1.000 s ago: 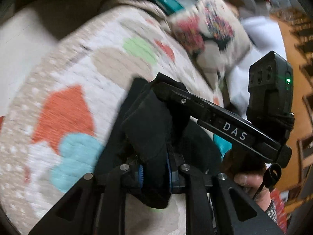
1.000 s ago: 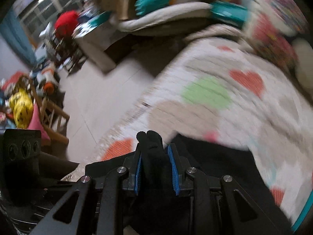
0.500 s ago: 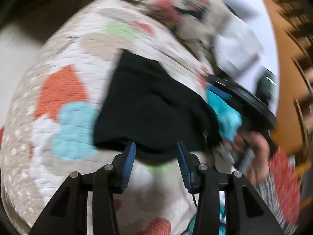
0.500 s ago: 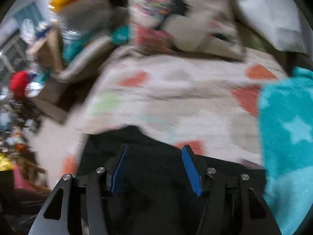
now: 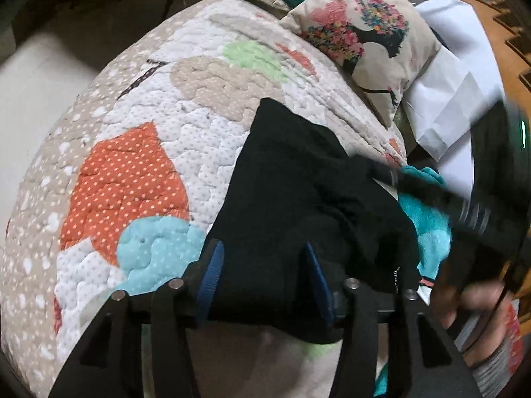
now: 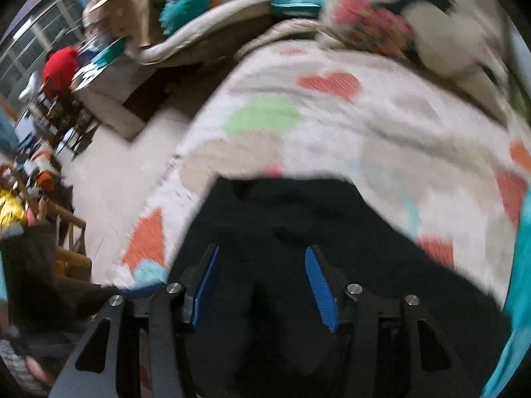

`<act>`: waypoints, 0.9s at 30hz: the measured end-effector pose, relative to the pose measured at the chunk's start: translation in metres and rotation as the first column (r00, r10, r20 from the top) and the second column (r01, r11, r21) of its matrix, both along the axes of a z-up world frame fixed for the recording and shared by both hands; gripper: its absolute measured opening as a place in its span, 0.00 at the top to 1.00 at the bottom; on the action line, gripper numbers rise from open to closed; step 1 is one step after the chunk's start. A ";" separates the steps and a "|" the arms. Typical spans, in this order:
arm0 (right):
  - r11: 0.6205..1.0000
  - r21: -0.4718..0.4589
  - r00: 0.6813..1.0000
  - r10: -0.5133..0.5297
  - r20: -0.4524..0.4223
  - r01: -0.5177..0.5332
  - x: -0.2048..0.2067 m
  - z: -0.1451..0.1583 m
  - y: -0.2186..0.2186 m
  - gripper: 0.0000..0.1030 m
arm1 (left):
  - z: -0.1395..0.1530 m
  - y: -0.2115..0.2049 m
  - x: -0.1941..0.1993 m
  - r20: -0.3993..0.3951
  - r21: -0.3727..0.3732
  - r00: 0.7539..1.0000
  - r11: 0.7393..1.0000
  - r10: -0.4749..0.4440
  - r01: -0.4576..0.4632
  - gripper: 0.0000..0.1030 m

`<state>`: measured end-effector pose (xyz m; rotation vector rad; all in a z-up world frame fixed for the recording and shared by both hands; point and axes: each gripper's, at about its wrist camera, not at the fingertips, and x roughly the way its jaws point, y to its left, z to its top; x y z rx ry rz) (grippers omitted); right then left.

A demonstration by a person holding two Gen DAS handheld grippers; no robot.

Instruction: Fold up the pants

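We saw the quilt (image 5: 139,172) covering the bed, its near edge dropping to bare floor (image 6: 109,179). The pants (image 5: 298,192) lay on it as a compact black bundle, so folding looked mostly done; a final tidy may remain. Pillow (image 5: 365,36) and teal blanket (image 5: 428,219) crowded the far side. Left tool (image 5: 265,278) was opening, right tool (image 6: 262,285) open; neither pinched cloth.
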<state>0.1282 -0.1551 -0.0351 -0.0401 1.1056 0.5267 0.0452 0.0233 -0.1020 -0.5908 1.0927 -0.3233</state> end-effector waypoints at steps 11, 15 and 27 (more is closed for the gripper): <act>0.984 -0.139 0.987 0.093 -0.134 -0.111 0.053 -0.041 0.092 0.87 | 0.003 0.000 -0.004 -0.004 0.150 0.999 0.988 -0.038 0.039 0.86; 0.991 -0.108 0.988 0.064 -0.139 -0.079 0.063 -0.035 0.095 0.91 | 0.007 0.014 -0.005 -0.029 0.132 1.000 0.991 -0.006 0.010 0.88; 0.991 -0.056 0.989 0.116 -0.094 -0.122 0.074 -0.014 0.155 0.95 | 0.011 0.042 -0.008 -0.054 0.116 0.998 0.993 0.036 -0.029 0.92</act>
